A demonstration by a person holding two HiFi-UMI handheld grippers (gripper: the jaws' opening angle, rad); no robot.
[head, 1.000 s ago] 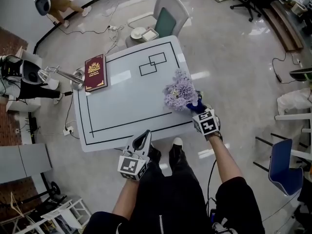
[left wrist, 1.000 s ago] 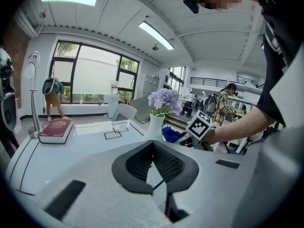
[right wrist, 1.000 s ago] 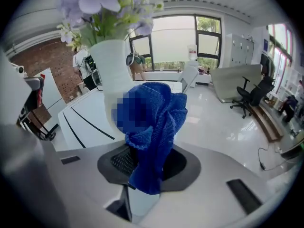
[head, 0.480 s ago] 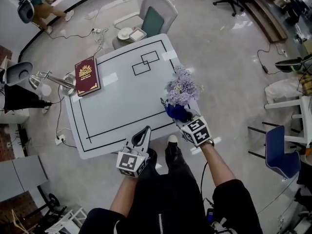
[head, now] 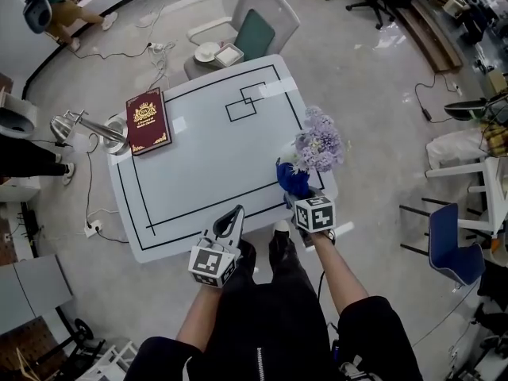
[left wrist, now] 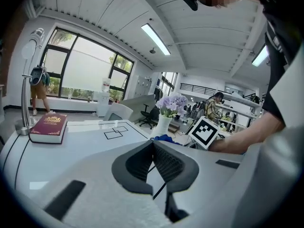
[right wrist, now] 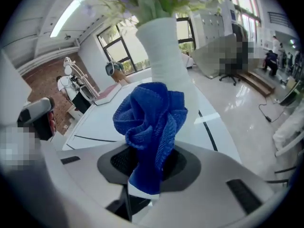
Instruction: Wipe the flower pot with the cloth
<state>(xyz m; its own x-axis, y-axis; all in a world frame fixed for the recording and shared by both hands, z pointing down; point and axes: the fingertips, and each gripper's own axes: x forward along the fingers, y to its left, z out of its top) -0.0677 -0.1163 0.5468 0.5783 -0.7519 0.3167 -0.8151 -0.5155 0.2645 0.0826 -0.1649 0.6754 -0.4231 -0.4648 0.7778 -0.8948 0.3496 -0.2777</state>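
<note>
A white flower pot (right wrist: 164,56) with purple flowers (head: 319,146) stands at the near right corner of the white table (head: 206,157). My right gripper (head: 302,197) is shut on a bunched blue cloth (head: 293,178), and the cloth presses against the pot's near side. In the right gripper view the cloth (right wrist: 152,122) rises from the jaws just in front of the pot. My left gripper (head: 234,219) hovers over the table's near edge, shut with nothing in it. The left gripper view shows the pot (left wrist: 163,125) to the right beyond the left gripper (left wrist: 153,144).
A dark red book (head: 147,120) lies at the table's far left, next to a desk lamp (head: 87,127). A chair (head: 255,24) with dishes on it stands behind the table. Black lines mark the tabletop. Blue chairs (head: 454,248) stand to the right.
My right gripper has carried the cloth from the pot's right side round to its near side. The flowers now sit closer to the table's right edge. The left gripper has hardly moved.
</note>
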